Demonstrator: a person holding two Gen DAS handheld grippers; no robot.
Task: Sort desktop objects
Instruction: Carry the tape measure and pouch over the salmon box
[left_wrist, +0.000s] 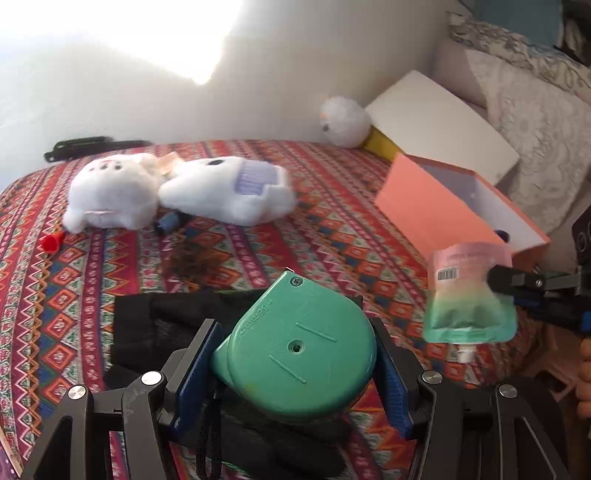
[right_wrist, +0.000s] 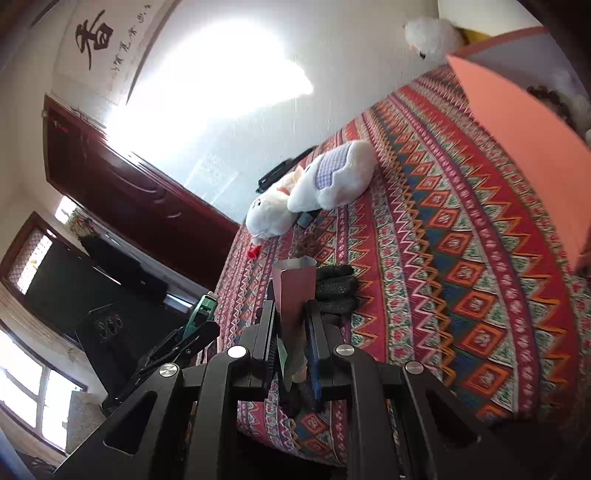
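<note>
My left gripper (left_wrist: 295, 332) is shut on a round green plastic case (left_wrist: 295, 350), its blue pads (left_wrist: 195, 373) pressing both sides, held above the patterned red bedspread (left_wrist: 325, 229). To the right, my right gripper (left_wrist: 495, 280) is shut on a pastel pink-to-green spout pouch (left_wrist: 469, 291) that hangs spout down in front of an open orange box (left_wrist: 424, 210). In the right wrist view the pouch (right_wrist: 295, 284) stands edge-on between the right gripper (right_wrist: 291, 306) fingers. The green case (right_wrist: 203, 308) and left gripper (right_wrist: 199, 328) show at the left, the orange box (right_wrist: 517, 129) at the upper right.
Two white plush toys (left_wrist: 110, 192) (left_wrist: 229, 192) lie at the back of the bed, with a small red piece (left_wrist: 51, 242) and a blue item (left_wrist: 168, 223) near them. A black mesh item (left_wrist: 155, 314) lies under my left gripper. A fluffy white ball (left_wrist: 345, 122) and white board (left_wrist: 439, 122) sit by the wall.
</note>
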